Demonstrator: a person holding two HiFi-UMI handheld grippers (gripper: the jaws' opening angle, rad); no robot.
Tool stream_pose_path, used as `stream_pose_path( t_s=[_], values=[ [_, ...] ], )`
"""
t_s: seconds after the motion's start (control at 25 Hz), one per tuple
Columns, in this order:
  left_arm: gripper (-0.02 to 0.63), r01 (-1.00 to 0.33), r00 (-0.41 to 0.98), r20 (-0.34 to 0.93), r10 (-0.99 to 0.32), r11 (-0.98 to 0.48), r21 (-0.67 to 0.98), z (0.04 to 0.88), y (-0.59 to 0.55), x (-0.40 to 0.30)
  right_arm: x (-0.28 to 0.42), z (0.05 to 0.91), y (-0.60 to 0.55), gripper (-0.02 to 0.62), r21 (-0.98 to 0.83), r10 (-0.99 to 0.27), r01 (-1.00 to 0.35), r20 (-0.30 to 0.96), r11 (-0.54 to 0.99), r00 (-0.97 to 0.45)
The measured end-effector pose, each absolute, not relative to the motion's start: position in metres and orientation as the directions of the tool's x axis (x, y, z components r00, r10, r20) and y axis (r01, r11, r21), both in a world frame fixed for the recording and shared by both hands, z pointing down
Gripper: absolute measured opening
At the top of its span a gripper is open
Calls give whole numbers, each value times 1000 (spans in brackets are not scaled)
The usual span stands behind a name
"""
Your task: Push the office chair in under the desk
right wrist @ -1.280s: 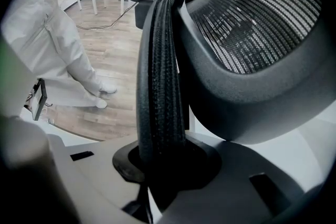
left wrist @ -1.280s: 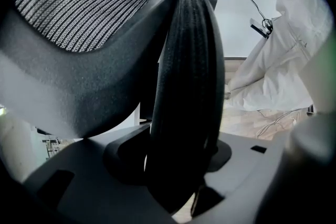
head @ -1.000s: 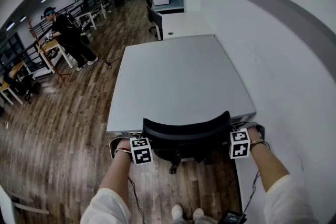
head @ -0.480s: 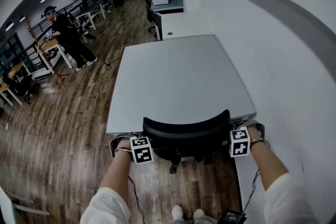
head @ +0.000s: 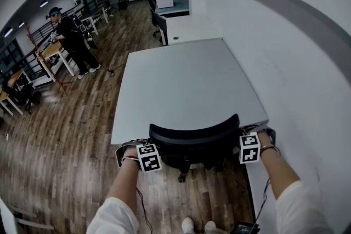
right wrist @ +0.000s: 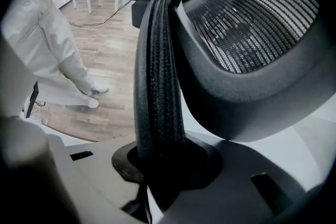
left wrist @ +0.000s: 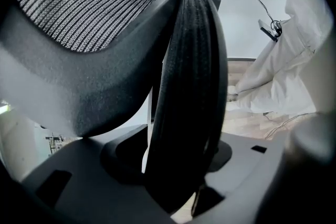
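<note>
The office chair [head: 189,159] faces the desk [head: 186,85], its backrest [head: 194,133] lying lengthwise along the desk's near edge. The left gripper [left wrist: 184,186] and right gripper [right wrist: 157,176] clamp the backrest's ends.

Chair mostly out of sight
In the head view the office chair [head: 194,137] shows only its backrest and one caster. The backrest and the desk [head: 181,85] (legs unseen) cover the seat, and the bottom edge cuts the person's shoes [head: 189,223].

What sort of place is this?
Most likely an open-plan office: a wide grey desk with a black mesh-backed office chair at its near edge, more desks lined up beyond, and a wooden floor running down a long room.
</note>
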State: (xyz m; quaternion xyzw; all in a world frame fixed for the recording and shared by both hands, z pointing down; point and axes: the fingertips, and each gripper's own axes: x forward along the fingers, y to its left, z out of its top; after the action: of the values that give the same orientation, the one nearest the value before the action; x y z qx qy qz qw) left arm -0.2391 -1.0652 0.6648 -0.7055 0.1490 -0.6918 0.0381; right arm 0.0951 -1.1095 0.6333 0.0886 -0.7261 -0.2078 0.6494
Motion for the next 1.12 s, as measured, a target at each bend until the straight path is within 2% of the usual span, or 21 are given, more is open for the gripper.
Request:
stream_pose_path(
  t_s=[1.12],
  values=[
    [219,-172,19,957,-290,-944,-283,662,-1106,-236,93,630,-1161,124,476,-455,112,874,872,-169]
  ],
)
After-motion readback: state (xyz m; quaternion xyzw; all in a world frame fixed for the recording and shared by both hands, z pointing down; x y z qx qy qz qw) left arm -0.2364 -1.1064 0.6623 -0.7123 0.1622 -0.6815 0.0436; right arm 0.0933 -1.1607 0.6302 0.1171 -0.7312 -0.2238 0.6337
